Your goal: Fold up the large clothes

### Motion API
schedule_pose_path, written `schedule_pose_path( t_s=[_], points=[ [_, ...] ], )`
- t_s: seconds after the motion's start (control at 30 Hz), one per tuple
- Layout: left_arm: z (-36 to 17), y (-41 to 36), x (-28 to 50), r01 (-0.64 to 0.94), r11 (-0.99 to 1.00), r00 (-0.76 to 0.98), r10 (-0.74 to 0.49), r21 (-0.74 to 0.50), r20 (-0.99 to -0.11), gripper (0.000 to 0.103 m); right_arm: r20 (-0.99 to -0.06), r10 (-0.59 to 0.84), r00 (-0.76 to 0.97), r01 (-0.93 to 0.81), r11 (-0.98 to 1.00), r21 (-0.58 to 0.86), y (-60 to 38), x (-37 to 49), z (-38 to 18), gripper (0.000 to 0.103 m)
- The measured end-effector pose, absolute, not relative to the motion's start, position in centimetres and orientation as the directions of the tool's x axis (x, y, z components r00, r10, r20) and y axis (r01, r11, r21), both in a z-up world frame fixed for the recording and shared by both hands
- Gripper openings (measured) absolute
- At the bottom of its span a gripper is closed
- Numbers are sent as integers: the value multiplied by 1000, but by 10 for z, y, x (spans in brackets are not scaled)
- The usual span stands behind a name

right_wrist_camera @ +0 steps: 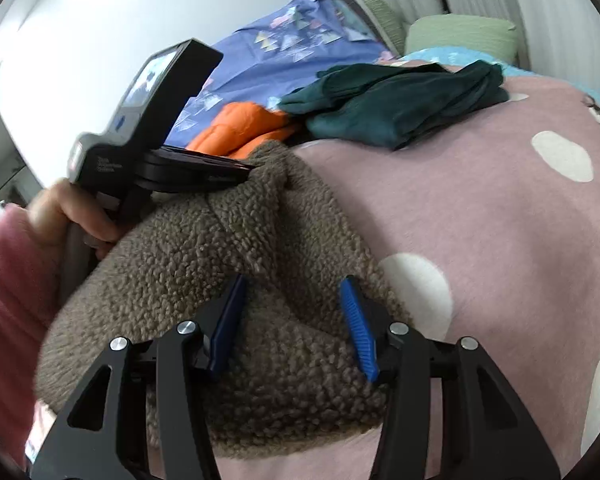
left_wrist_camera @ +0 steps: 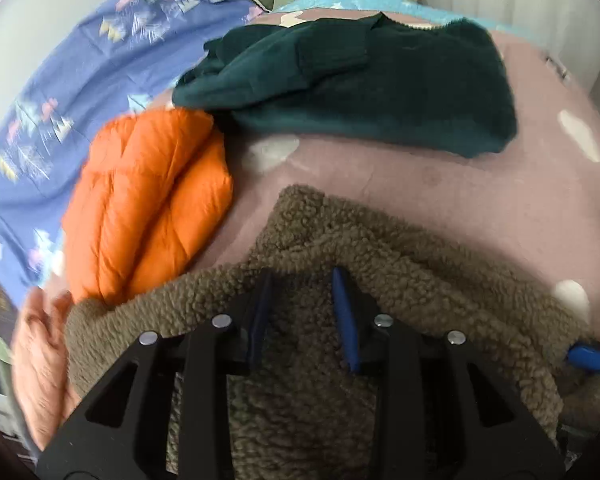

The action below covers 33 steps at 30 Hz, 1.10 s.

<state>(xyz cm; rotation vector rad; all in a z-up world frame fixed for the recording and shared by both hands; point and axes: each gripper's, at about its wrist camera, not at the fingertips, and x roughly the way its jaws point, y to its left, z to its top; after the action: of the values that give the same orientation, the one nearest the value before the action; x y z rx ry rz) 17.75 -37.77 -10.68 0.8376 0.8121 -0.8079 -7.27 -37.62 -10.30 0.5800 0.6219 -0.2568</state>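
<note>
The brown fleece jacket (right_wrist_camera: 236, 280) lies bunched at the near side of the bed, on a pink blanket with white dots (right_wrist_camera: 480, 220). Its curly pile is heaped into a rounded mound with one fold running up toward the far end.

The right tongs (right_wrist_camera: 296, 324) hang over the mound with their blue pads (right_wrist_camera: 358, 328) spread wide apart; fleece shows between them, but they pinch nothing. The left tongs (left_wrist_camera: 306, 316) are likewise parted, blue-lined fingers (left_wrist_camera: 344, 320) standing apart above the jacket's edge, with fleece lying in the gap. Whether the tips press into the pile I cannot tell. From the right wrist view the left tool (right_wrist_camera: 148, 128) reaches in over the far end of the jacket, gripped by a hand (right_wrist_camera: 76, 216) in a pink sleeve.

Just beyond the jacket, to the left, an orange puffer jacket (left_wrist_camera: 148, 204) lies crumpled, touching the fleece at its near edge. Behind it a dark green garment (left_wrist_camera: 360, 88) is loosely folded on the blanket, its corner overlapping the orange one. A blue patterned sheet (left_wrist_camera: 52, 112) spreads along the left side by the wall, and a pale green pillow (right_wrist_camera: 460, 34) sits at the head of the bed.
</note>
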Motion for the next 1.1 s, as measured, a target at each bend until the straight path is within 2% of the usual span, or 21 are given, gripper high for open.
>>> schedule_pose_path(
  t_s=[0.1,0.23,0.3,0.33,0.37,0.5,0.57,0.67,0.77,0.87,0.93,1.03,1.1],
  points=[
    [-110,-380,169,832,414,496,-256,369,-830,31,-612,-15,790,374,804,462,-382,-74,-104,52],
    [-96,-355,179,845,467,450,-358,261,-818,31,-615,-25,788,368,820,439,-375,-75,-100,54],
    [-82,-343,178,833,491,474,-392,257,-788,32,-616,-22,788,360,828,430,-372,-75,-98,56],
    [-72,-341,174,820,506,497,-396,269,-772,37,-615,-17,789,355,829,432,-372,-76,-98,57],
    [-60,-333,167,794,533,538,-392,292,-746,51,-614,-15,789,355,827,436,-372,-76,-98,57],
    [-19,-266,123,807,551,528,-515,212,-675,55,-605,-7,796,360,810,463,-375,-79,-100,57],
    [-14,-226,99,804,565,530,-542,184,-652,62,-605,-23,796,365,816,448,-372,-79,-98,57],
    [-23,-150,54,795,597,516,-578,104,-632,66,-602,-23,798,364,815,452,-373,-79,-99,57],
    [-52,-101,13,789,613,473,-562,42,-679,71,-596,-18,803,361,809,463,-374,-80,-100,58],
    [-86,-89,-9,764,643,456,-488,46,-744,73,-590,-25,807,365,806,465,-373,-82,-101,58],
    [-101,-94,-15,757,653,439,-485,21,-757,73,-588,-32,809,369,806,463,-373,-83,-101,58],
    [-106,-115,-11,745,667,474,-504,23,-722,73,-586,-35,809,372,804,464,-372,-85,-101,58],
    [-109,-133,-5,714,696,532,-468,76,-706,76,-587,-41,808,380,798,468,-371,-85,-101,58]
  ],
)
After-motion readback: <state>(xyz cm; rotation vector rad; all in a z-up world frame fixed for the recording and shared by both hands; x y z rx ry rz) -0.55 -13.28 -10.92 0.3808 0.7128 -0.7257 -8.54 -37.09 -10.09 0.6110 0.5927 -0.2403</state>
